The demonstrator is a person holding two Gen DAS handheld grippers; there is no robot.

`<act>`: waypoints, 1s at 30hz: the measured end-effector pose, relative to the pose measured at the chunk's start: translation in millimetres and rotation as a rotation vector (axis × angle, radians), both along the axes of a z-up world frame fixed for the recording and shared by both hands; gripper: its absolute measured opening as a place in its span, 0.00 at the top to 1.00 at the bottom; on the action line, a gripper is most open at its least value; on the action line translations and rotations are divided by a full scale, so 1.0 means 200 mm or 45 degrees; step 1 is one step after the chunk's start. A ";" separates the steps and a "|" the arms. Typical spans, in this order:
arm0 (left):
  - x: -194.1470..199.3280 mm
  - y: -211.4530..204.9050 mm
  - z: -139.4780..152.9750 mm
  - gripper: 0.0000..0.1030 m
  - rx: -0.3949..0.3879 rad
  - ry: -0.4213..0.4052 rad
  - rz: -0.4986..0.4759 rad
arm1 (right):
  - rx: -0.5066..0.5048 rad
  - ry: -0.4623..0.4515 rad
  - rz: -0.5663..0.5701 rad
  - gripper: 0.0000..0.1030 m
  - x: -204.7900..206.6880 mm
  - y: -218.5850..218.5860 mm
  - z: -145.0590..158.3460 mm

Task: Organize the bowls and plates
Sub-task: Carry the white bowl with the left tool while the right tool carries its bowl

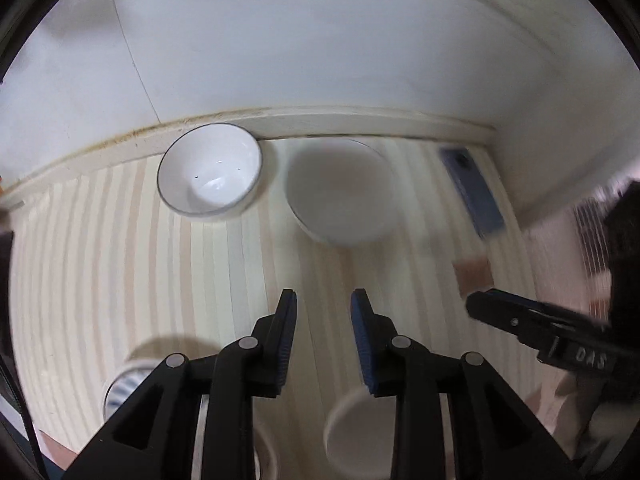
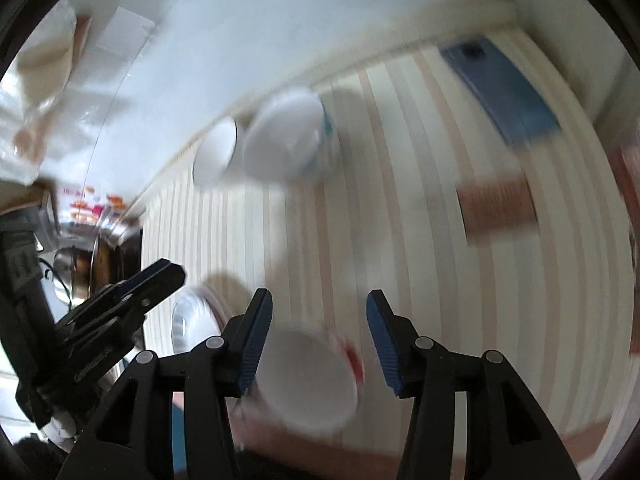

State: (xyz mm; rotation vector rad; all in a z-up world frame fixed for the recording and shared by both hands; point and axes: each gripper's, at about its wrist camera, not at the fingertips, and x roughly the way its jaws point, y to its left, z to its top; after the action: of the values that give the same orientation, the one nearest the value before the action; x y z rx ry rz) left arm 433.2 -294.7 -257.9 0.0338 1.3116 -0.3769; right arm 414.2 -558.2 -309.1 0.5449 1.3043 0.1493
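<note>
At the centre of the left wrist view, your left gripper (image 1: 324,304) stood part open, nothing between its fingers, above the striped table (image 1: 120,260). A dark-rimmed bowl (image 1: 210,170) and a plain white bowl (image 1: 338,192) sat beside each other at the wall. Only this view showed a striped bowl (image 1: 120,388), lower left. In the right wrist view, blurred, your right gripper (image 2: 320,306) hung wide open and empty over a red-marked bowl (image 2: 306,380). Only there did blue bands show on the far bowl (image 2: 288,140).
</note>
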 end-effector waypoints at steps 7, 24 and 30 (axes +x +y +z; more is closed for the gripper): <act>0.37 -0.06 -0.29 0.75 0.072 0.134 0.064 | -0.019 0.019 -0.097 0.49 0.45 0.03 -0.23; 0.35 -0.13 -0.32 0.87 0.071 0.087 0.051 | -0.140 0.016 -0.053 0.87 0.60 0.14 -0.36; 0.18 -0.08 -0.16 0.87 0.034 0.049 0.025 | -0.156 -0.024 -0.024 0.87 0.43 0.15 -0.22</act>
State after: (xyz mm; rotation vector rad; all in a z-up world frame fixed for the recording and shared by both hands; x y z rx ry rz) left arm 469.4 -311.1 -289.7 0.0365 1.3539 -0.3444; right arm 501.0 -529.0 -352.4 0.4501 1.2807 0.0582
